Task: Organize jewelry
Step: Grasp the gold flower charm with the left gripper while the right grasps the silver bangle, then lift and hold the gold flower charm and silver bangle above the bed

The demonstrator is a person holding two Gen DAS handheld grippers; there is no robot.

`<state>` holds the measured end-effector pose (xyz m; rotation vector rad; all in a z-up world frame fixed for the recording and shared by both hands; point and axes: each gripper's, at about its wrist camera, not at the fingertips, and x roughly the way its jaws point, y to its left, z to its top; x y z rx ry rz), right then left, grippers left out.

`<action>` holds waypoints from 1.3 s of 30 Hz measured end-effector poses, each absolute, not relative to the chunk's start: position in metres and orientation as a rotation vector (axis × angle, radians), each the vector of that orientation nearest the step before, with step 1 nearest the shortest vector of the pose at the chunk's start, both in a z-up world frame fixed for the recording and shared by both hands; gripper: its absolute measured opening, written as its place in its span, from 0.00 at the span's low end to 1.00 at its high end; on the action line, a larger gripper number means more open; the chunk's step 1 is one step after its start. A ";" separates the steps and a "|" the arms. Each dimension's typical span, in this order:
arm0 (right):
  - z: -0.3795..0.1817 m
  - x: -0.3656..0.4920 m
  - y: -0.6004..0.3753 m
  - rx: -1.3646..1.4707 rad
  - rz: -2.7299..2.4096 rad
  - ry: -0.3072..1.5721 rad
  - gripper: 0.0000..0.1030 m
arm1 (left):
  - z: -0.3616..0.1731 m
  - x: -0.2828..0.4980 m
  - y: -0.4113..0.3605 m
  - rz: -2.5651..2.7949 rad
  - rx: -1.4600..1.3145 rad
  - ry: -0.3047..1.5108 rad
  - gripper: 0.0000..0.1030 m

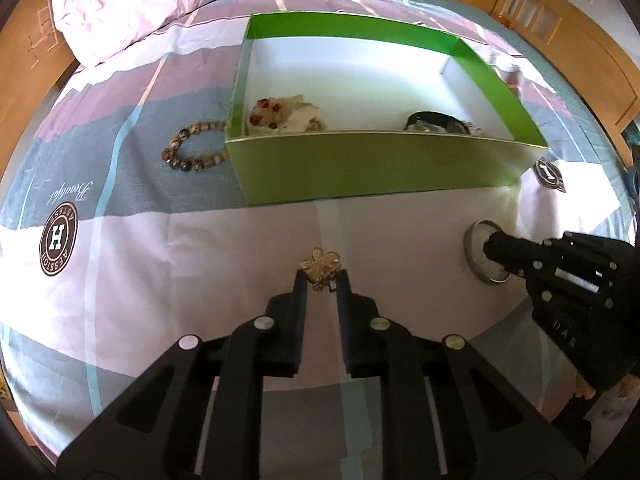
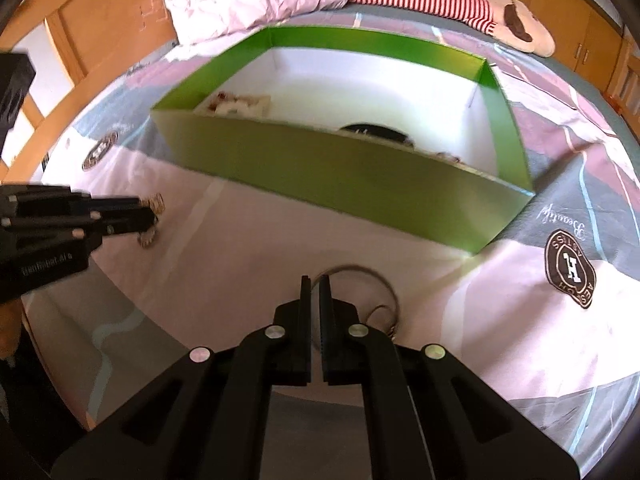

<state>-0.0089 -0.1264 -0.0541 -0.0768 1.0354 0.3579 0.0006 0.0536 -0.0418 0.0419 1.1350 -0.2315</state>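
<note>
A green box [image 1: 360, 168] with a white inside stands on the bed; it also shows in the right wrist view [image 2: 340, 176]. It holds a pale beaded piece [image 1: 284, 114] and a dark piece [image 1: 440, 122]. My left gripper [image 1: 322, 276] is shut on a gold flower brooch [image 1: 322, 266] just above the sheet, in front of the box. My right gripper [image 2: 316, 280] is shut on the rim of a silver bangle [image 2: 360, 276], also seen in the left wrist view [image 1: 474, 248]. A brown bead bracelet [image 1: 192, 148] lies left of the box.
The bed has a pink, grey and white sheet [image 1: 160, 264] with round brown logos [image 1: 59, 239]. A crumpled pink bag [image 1: 140, 0] and a striped plush toy [image 2: 460, 4] lie beyond the box. Wooden furniture [image 1: 580, 40] lines the sides.
</note>
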 end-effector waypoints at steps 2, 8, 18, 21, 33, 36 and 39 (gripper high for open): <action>-0.049 -0.009 -0.129 -0.064 0.356 1.022 0.03 | -0.041 0.000 0.050 -0.238 0.053 1.134 0.14; -0.035 -0.004 -0.148 0.004 0.333 0.989 0.03 | -0.044 0.001 0.050 -0.234 0.060 1.143 0.14; -0.067 -0.011 -0.115 -0.153 0.442 1.148 0.21 | -0.049 0.000 0.045 -0.237 0.083 1.158 0.14; -0.079 -0.011 -0.109 -0.179 0.426 1.168 0.21 | -0.051 -0.002 0.041 -0.245 0.096 1.162 0.14; -0.062 -0.016 -0.111 -0.168 0.423 1.093 0.02 | -0.048 -0.003 0.041 -0.234 0.100 1.146 0.14; -0.053 -0.016 -0.115 -0.152 0.406 1.056 0.02 | -0.046 -0.003 0.041 -0.224 0.107 1.131 0.14; -0.046 -0.016 -0.119 -0.140 0.390 1.022 0.02 | -0.043 -0.004 0.040 -0.220 0.114 1.120 0.14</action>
